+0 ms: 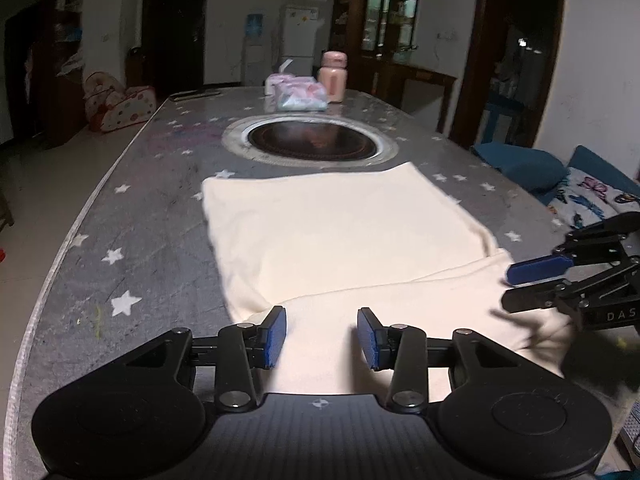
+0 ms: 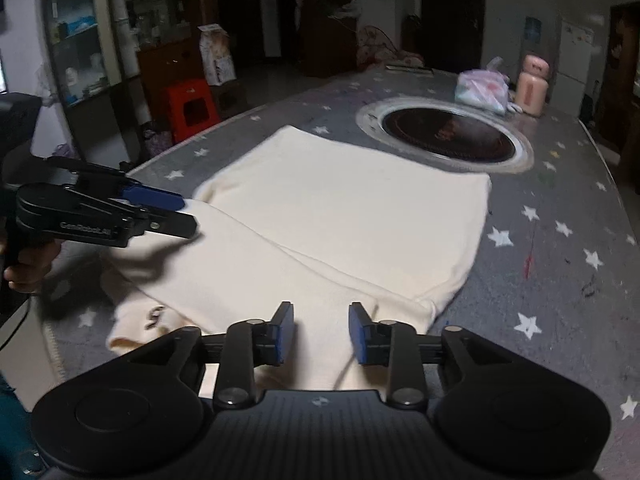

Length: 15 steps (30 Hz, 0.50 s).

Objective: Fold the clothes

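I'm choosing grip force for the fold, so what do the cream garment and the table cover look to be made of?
The cream garment looks like a soft, matte knit or fleece: it lies in thick rounded folds with no sheen, though the exact fibre cannot be told. The table cover looks like a smooth plastic or coated sheet, grey with printed white stars, faintly glossy with scuffs and pen marks.

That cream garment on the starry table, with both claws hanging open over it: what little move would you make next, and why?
Probably lower both grippers and pinch the near edge. The cream garment lies flat, already folded once, on the table. The left gripper and right gripper both hang open above its near part, gripping nothing, so a grasp must come before another fold.
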Motion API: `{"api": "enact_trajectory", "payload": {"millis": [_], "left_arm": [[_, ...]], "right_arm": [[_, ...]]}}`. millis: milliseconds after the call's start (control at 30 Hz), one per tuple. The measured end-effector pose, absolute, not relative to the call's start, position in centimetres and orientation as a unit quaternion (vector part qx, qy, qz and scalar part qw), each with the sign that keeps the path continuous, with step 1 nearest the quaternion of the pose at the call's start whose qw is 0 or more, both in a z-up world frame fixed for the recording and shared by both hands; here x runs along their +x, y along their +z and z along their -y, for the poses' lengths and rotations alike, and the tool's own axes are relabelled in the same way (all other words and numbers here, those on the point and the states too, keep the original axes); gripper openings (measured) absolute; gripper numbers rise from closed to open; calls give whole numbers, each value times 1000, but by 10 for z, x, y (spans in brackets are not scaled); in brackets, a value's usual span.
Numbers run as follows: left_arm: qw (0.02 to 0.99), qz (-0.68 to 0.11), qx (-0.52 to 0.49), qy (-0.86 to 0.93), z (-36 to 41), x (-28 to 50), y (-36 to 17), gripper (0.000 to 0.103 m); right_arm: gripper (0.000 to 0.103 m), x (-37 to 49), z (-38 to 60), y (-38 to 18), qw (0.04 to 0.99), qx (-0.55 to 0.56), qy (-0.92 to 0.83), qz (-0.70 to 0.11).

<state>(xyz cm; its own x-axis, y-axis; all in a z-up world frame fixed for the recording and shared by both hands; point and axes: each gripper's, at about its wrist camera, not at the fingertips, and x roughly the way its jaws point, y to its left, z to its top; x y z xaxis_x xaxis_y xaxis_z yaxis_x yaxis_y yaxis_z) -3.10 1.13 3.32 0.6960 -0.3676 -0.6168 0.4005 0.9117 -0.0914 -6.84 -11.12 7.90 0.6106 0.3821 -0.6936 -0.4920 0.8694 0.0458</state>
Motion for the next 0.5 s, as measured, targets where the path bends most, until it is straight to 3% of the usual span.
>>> {"api": "enact_trajectory", "payload": {"millis": [500], "left_arm": [[908,-328,74,-251,16,-61,26,47]], "right_arm": [[36,-93,109,76,895,-92,248,-359]]}}
